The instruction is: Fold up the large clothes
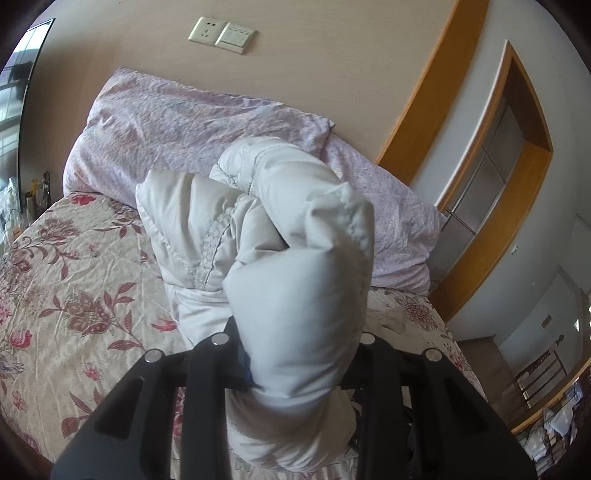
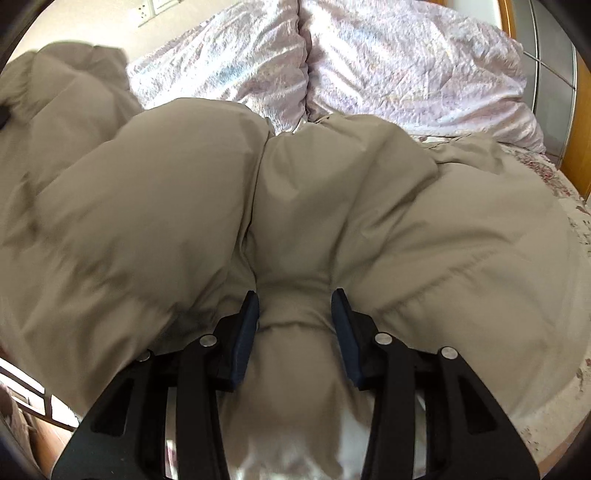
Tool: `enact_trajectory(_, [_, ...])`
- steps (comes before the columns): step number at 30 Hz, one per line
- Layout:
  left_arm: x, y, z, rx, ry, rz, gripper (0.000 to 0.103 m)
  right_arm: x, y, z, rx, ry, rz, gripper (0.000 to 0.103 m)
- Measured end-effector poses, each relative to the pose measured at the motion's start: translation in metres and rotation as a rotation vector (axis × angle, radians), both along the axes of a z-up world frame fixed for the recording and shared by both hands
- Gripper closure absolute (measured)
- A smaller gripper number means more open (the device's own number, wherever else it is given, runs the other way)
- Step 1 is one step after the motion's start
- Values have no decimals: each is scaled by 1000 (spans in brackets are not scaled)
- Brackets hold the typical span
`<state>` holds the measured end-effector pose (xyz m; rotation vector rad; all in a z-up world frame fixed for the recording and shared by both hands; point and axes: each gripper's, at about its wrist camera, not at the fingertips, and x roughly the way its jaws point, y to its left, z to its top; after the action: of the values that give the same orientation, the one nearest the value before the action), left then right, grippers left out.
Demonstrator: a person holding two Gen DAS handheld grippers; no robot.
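Observation:
A puffy down jacket lies on the bed, tan outside and pale grey-white inside. In the left wrist view my left gripper (image 1: 295,365) is shut on a bunched fold of the jacket's pale lining (image 1: 295,295), held up above the bed; the fabric hides the fingertips. In the right wrist view my right gripper (image 2: 295,314) is shut on a thick tan fold of the jacket (image 2: 295,206), its blue pads (image 2: 247,332) pressing in from both sides. The tan bulk spreads wide ahead of it.
The bed has a floral sheet (image 1: 74,288) and two lilac pillows (image 1: 177,129) against the headboard wall with a socket plate (image 1: 221,35). A wooden door frame (image 1: 491,206) stands to the right of the bed.

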<state>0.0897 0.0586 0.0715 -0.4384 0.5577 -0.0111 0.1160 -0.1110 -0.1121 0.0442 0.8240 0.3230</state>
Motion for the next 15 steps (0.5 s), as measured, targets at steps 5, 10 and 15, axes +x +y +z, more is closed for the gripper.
enact_trajectory(5, [3,-26,7,-10,-26,-79,74,-12,-20,2,29,-9,0,59])
enact_trajectory(10, [12,-60,12,-34,-44,-187,74,-22,-26,-4,60,-52,-8,60])
enact_trajectory(15, [27,-97,10,-57,-35,-297,73,-28,-38,-10,129,-82,-31,62])
